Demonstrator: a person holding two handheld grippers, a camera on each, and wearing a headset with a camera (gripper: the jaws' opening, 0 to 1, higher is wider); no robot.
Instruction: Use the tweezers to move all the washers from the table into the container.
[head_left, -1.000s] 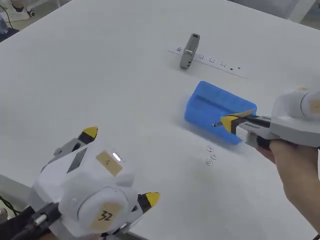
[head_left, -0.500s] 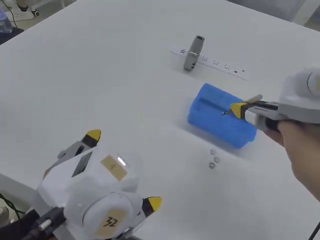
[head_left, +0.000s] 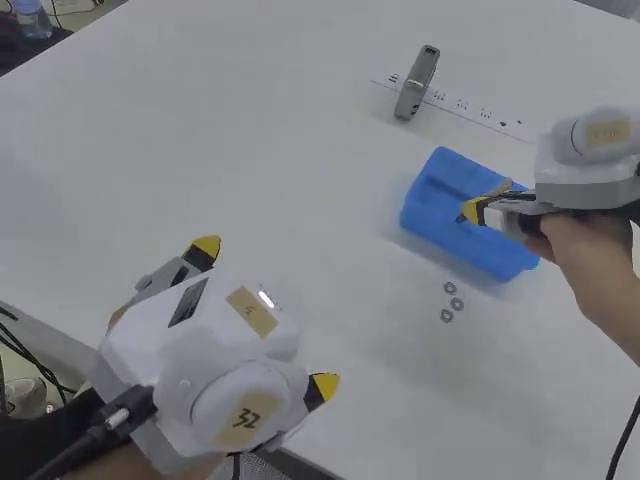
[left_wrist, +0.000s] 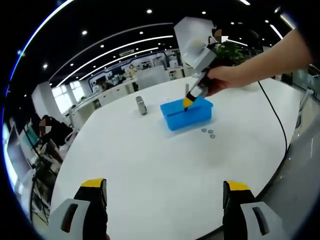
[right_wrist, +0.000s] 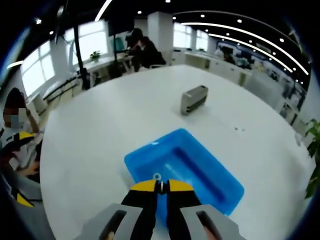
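The blue container (head_left: 440, 232) sits on the white table right of centre. My right gripper (head_left: 472, 211) hovers over it, shut on thin tweezers (right_wrist: 159, 183). A small washer (right_wrist: 157, 176) is pinched at the tweezers' tip, above the container's interior (right_wrist: 186, 161). Three washers (head_left: 450, 302) lie on the table just in front of the container, also seen as washers (left_wrist: 208, 133) in the left gripper view. My left gripper (head_left: 264, 316) is open with nothing between its fingers, near the table's front edge, its tips (left_wrist: 164, 185) pointing toward the container (left_wrist: 186, 115) and the right gripper (left_wrist: 190, 102).
A grey upright device (head_left: 416, 82) stands on a white power strip (head_left: 462, 104) behind the container. A black cable (left_wrist: 276, 125) runs along the table's right side. The table's front edge (head_left: 60, 335) is close to my left gripper. People sit at desks in the background.
My right gripper has carried the tweezers and washer from the container's front edge to above its interior. The left gripper has stayed where it was, open.
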